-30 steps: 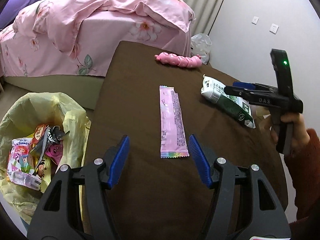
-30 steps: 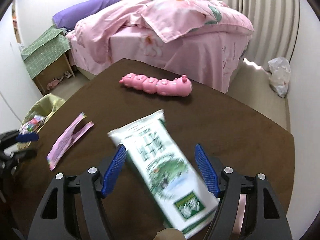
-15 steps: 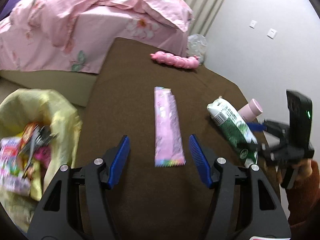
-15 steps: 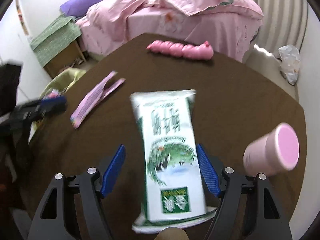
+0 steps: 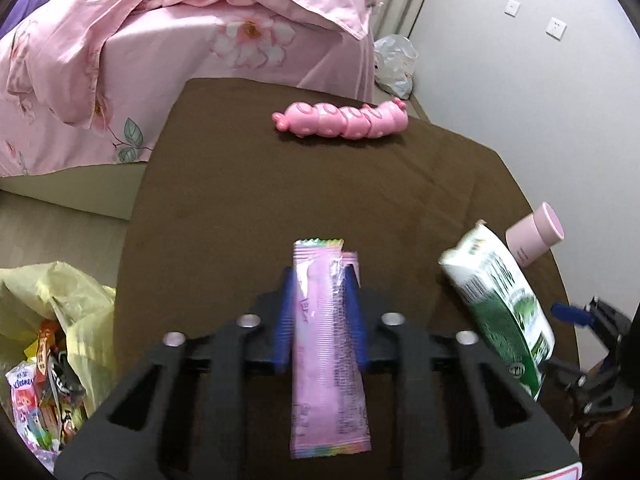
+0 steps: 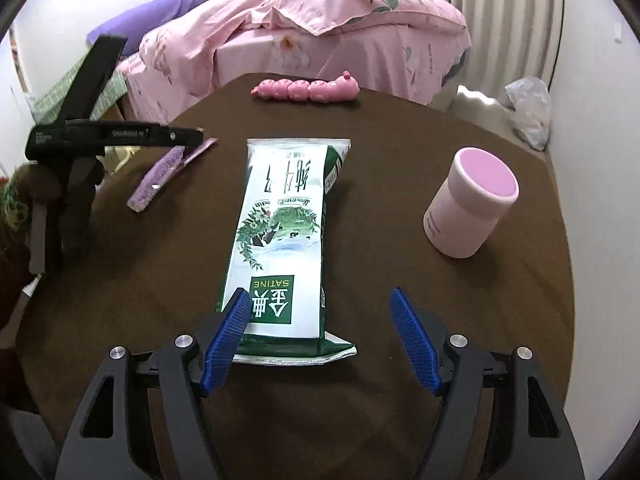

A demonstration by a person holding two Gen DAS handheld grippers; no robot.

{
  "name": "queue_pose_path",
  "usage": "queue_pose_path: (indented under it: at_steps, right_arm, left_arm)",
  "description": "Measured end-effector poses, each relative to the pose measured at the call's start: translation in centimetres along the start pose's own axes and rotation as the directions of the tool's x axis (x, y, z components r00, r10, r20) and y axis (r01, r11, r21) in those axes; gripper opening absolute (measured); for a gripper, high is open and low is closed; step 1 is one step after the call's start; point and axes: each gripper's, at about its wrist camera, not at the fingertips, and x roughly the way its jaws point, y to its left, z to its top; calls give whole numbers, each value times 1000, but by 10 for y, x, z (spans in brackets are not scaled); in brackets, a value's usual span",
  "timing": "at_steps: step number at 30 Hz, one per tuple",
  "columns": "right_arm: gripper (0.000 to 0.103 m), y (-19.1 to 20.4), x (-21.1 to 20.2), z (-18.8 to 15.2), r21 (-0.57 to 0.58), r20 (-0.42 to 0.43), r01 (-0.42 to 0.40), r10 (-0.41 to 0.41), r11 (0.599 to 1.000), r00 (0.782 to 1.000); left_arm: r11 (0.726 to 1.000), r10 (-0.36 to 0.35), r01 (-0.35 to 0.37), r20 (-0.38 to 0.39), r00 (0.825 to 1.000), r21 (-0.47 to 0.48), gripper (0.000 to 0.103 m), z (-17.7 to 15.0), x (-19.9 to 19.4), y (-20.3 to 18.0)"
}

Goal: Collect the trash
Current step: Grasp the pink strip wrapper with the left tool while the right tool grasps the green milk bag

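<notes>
Through the left wrist camera I am seeing the left gripper [image 5: 320, 312] pinching the long pink wrapper [image 5: 326, 344], its blue pads pressing in on both sides of the strip, which is running lengthwise between the fingers over the brown table [image 5: 248, 200]. I cannot tell from this view whether the wrapper is lifting clear of the cloth; the right wrist camera is showing it from the side, low by the tabletop under the left gripper's black body. Only the left view is taking in the yellow trash bag [image 5: 60, 320], sitting off the table's left edge with bright packets inside. The right view is giving me the right gripper [image 6: 320, 336] with its fingers spread wide, the left blue pad [image 6: 226, 336] touching or overlapping the near corner of the green and white packet [image 6: 284, 232], which is lying flat on the table. Beside it, apart to the right, the pink jar [image 6: 470, 202] is standing upright. Both views are showing the pink caterpillar toy [image 5: 344, 120] at the far edge, with the pink bed [image 6: 320, 28] behind it.
</notes>
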Motion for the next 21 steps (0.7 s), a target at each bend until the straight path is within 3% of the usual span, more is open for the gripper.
queue_pose_path:
  at_steps: [5,8,14,21]
  right_arm:
    - [69,4,3,21,-11,39,-45,45,999,998]
    - [69,10,17,42,-48,10,-29,30,998,1000]
    - [66,30,57,83,-123,-127,11,-27,992,991]
    - [60,35,56,86,-127,-151,-6,-14,992,988]
  left_arm:
    - [1000,-15,14,62,998,16,19,-22,-28,-12]
    - [1000,-15,14,98,995,14,19,-33,-47,-15]
    - [1000,11,-13,162,987,12,19,-48,-80,-13]
    - [1000,11,-8,202,979,-15,19,-62,-111,0]
